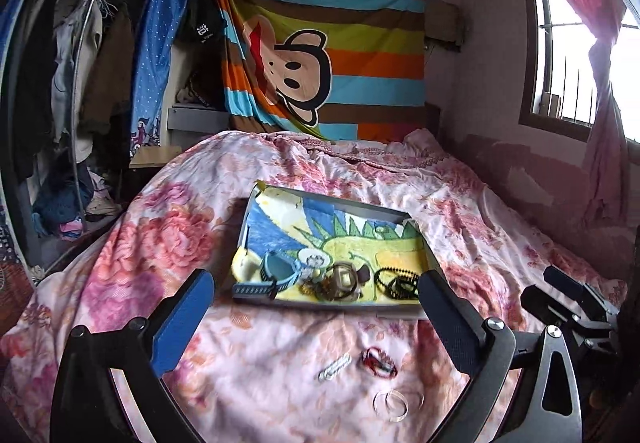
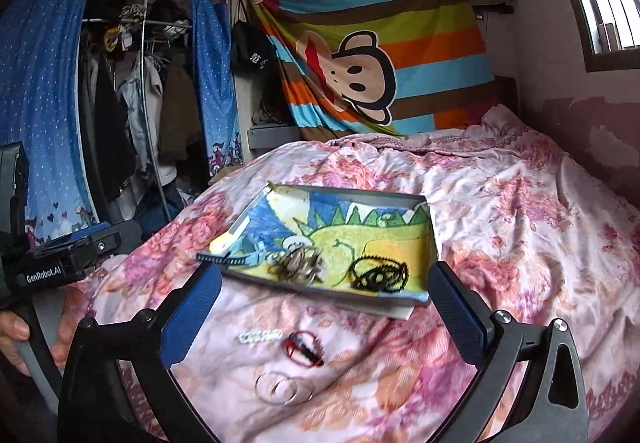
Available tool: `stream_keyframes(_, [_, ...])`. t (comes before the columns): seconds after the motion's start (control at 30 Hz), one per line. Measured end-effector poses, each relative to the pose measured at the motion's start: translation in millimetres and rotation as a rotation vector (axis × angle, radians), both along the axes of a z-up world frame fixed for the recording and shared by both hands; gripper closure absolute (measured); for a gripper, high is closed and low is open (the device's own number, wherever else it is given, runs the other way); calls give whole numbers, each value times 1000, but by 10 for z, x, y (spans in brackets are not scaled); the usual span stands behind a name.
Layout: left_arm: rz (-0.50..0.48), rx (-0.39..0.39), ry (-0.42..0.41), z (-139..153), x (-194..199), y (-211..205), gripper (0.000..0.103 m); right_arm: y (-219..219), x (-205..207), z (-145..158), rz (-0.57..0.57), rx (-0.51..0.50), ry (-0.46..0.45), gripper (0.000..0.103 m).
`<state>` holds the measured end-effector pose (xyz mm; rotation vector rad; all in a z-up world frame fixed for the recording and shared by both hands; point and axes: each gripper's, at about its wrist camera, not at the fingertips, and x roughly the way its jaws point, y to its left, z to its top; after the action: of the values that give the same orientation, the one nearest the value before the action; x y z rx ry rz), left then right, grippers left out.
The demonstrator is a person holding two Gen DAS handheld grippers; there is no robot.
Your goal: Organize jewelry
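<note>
On the floral bedspread [image 1: 280,363], both tools spread empty, person's hand [image 2: 16,339] only in right view, tray [image 1: 332,203] ahead

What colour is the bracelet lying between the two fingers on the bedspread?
Red with a dark part: the bracelet shows best in the right wrist view.

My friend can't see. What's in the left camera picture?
Open blue jaws of the left gripper hang over a flowery quilt. Ahead, a tray holds jewelry; a red bracelet lies loose nearby.
</note>
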<state>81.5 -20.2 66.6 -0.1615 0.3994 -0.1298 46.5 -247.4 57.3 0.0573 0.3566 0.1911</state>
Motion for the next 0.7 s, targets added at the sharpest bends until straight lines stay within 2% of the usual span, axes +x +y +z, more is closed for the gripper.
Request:
stream_keyframes(0.23, [7, -5, 10, -205, -345, 129, 0, 95, -318, -131, -2, -66, 39, 2])
stream_keyframes(0.37, [15, 24, 22, -294, -459, 155, 0, 79, -451, -271, 1, -88, 86, 2])
stream_keyframes(0.57, [13, 98, 86, -504, -529, 132, 0, 65, -401, -453, 4, -98, 160, 2])
stream_keyframes(0.7, [5, 121, 140, -614, -467, 118, 0, 65, -325, -562, 3, -95, 207, 2])
